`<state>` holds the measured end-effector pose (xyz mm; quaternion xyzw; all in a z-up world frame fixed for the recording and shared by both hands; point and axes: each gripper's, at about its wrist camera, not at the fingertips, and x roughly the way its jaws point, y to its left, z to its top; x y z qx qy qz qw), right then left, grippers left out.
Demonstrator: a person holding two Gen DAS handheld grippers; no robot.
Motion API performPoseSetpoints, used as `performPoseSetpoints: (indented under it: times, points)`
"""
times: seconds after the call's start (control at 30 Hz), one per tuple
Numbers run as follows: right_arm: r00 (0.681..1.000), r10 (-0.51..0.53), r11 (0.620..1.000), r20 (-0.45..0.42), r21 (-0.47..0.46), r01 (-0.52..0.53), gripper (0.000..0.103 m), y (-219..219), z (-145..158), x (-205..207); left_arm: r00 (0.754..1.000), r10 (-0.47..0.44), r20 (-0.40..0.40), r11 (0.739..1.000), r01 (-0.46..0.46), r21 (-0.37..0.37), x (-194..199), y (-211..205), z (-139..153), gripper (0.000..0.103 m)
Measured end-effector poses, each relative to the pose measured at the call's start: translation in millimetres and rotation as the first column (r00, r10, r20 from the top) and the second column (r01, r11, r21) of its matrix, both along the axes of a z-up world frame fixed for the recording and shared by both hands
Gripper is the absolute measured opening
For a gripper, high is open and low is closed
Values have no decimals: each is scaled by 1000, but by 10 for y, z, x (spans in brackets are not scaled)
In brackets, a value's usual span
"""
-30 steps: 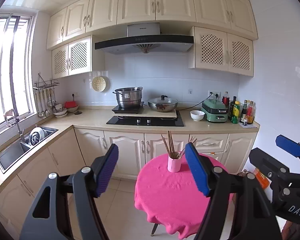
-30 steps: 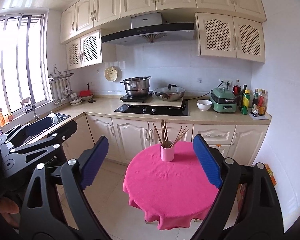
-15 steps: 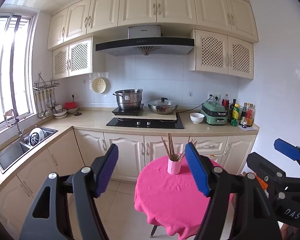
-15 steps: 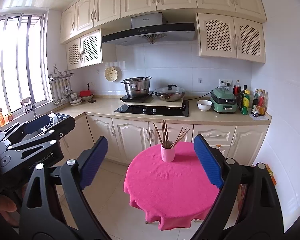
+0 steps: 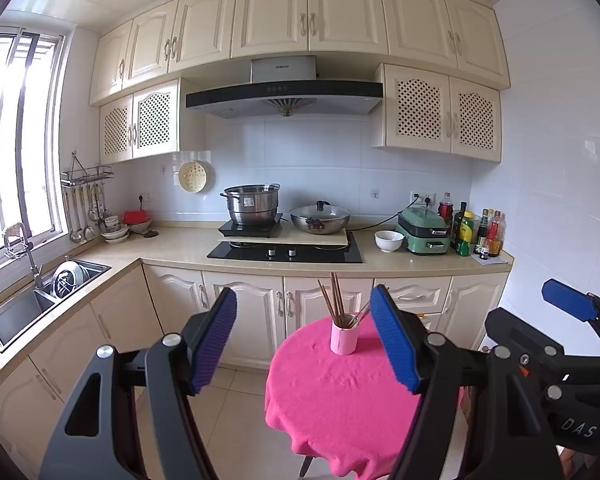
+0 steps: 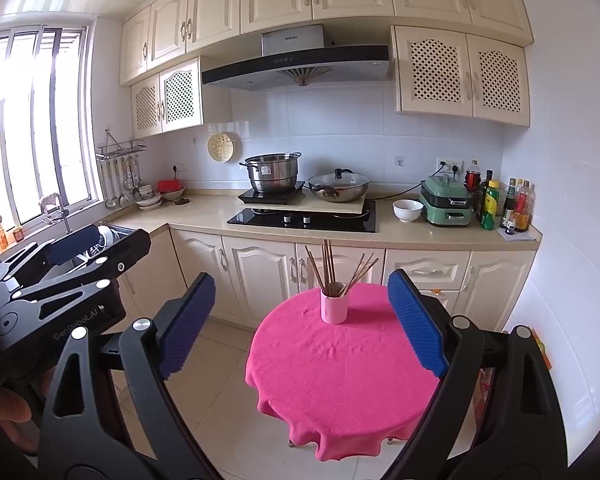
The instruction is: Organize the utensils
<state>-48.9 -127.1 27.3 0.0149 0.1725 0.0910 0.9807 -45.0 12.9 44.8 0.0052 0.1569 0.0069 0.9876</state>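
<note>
On the round tabletop (image 6: 340, 380) under its pink cloth, a pink cup (image 6: 334, 307) stands upright near the far edge, holding brown chopsticks (image 6: 332, 270) that fan out, some leaning right. Going left to right: the left hand-held gripper (image 5: 304, 344) hangs with its blue pads spread wide and nothing between them, well short of the cup; the right hand-held gripper (image 6: 300, 324) is spread the same way, empty, the cup framed in its gap but well apart from it. The likely trouble is the cup: it is tall, narrow and top-heavy with sticks, so a pad that nudges it sideways could tip it and scatter them across the cloth or onto the floor. The loose cloth could also drag and bunch if a pad catches it. The thin, splayed sticks may slip or cross when pinched, and the two tools could knock each other when reaching together. Readable writing is scarce: "GenRobot.AI" on the left tool's body in the right view, "DAS" on the right tool's body in the left view; the range hood's (image 6: 296, 62) badge is too small to read.
</note>
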Motion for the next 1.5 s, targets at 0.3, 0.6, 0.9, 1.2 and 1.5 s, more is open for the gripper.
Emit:
performPoseSetpoints:
  times: [0.3, 0.6, 0.9, 1.2, 1.5]
  points:
    - [1000, 3, 1000, -10, -2, -3, 87, 26, 0, 2, 1000, -2, -6, 1000, 2, 2, 8, 16, -32, 69]
    - [1000, 6, 1000, -16, -2, -6, 87, 24, -16, 28, 1000, 3, -9, 1000, -3, 4, 16, 39, -35, 69]
    - [1000, 3, 1000, -23, 1, -3, 87, 22, -42, 42, 1000, -1, -17, 1000, 1, 3, 23, 47, -41, 69]
    - [999, 0, 1000, -32, 4, 0, 87, 39, -60, 43, 1000, -5, -22, 1000, 5, 4, 29, 51, -48, 69]
    - [999, -1, 1000, -37, 3, 1, 87, 46, -57, 49, 1000, -5, -27, 1000, 5, 5, 16, 32, -70, 69]
